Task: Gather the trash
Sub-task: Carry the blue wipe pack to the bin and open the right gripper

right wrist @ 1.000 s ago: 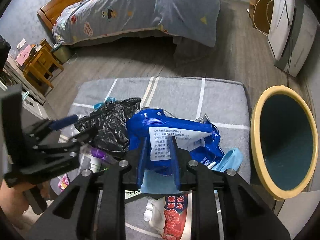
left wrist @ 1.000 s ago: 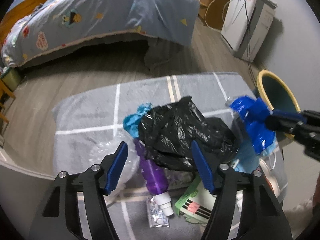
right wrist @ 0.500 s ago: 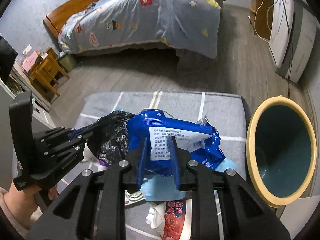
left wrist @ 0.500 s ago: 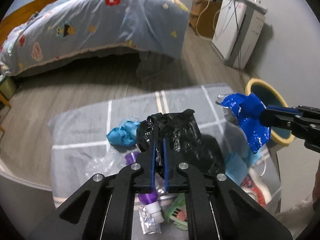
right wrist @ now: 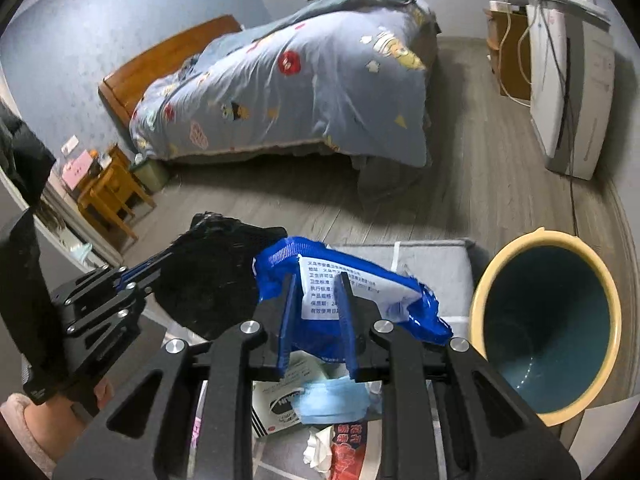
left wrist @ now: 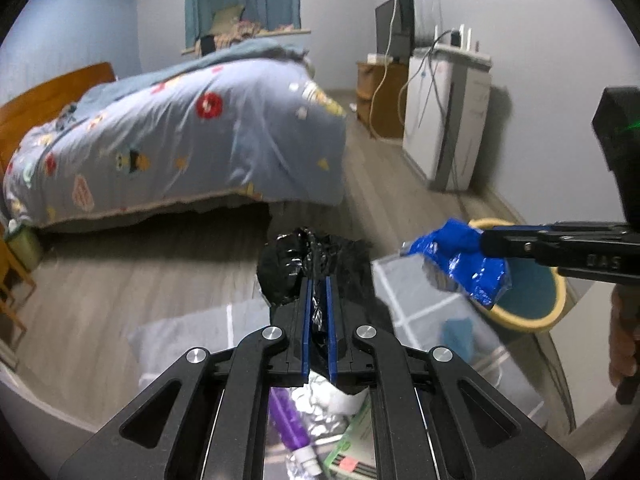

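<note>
My right tongs (right wrist: 318, 320) pinch a blue wrapper (right wrist: 352, 300) with a white label (right wrist: 340, 284) printed in dark Chinese characters, several short lines of them; I can make out a "24" on one of the lower lines, the rest being too small to read with certainty. In the left wrist view the side of those same tongs shows embossed letters that look like "DAS" (left wrist: 600, 261). Down on the grey surface (right wrist: 432, 256), a red packet (right wrist: 352, 446) bears large white Chinese characters, and a white box (right wrist: 276, 408) carries a dark oval logo, both too blurred to read.
</note>
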A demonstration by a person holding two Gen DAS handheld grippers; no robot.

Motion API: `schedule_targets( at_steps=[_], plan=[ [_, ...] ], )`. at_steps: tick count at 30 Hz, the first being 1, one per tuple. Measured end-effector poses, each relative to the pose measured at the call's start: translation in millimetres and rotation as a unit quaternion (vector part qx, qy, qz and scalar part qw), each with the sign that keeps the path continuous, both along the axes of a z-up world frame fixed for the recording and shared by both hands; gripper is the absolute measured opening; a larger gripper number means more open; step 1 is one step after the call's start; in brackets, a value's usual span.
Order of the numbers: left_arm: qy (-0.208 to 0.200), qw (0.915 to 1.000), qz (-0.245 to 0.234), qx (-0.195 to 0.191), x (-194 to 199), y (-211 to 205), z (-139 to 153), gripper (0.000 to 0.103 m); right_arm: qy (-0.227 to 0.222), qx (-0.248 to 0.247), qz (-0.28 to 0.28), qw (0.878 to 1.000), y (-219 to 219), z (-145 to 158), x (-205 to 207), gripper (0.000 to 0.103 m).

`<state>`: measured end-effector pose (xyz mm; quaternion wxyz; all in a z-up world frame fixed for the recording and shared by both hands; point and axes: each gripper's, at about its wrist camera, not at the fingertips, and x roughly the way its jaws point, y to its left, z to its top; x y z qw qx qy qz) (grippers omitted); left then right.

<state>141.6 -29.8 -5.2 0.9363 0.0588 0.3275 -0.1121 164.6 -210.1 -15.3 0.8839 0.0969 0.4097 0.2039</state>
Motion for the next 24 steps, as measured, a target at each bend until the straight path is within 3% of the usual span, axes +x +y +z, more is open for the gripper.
schedule_targets(
  at_steps=[11,17,24],
  plan=[
    [0.01,0.9995,-0.026,0.011,8,-31,-9,0.007,0.04,-0.009,-0.012,0.999,-22,-20,10,0.017],
    [0.002,0.9997,-0.026,-0.002,13,-43,-3,0.007,0.025,-0.001,-0.03,0.999,-40,-16,4,0.017],
    [-0.016,0.9978,-0.06,-0.024,15,-78,11,0.007,-0.003,0.002,-0.088,0.996,-95,-2,8,0.017]
  ],
)
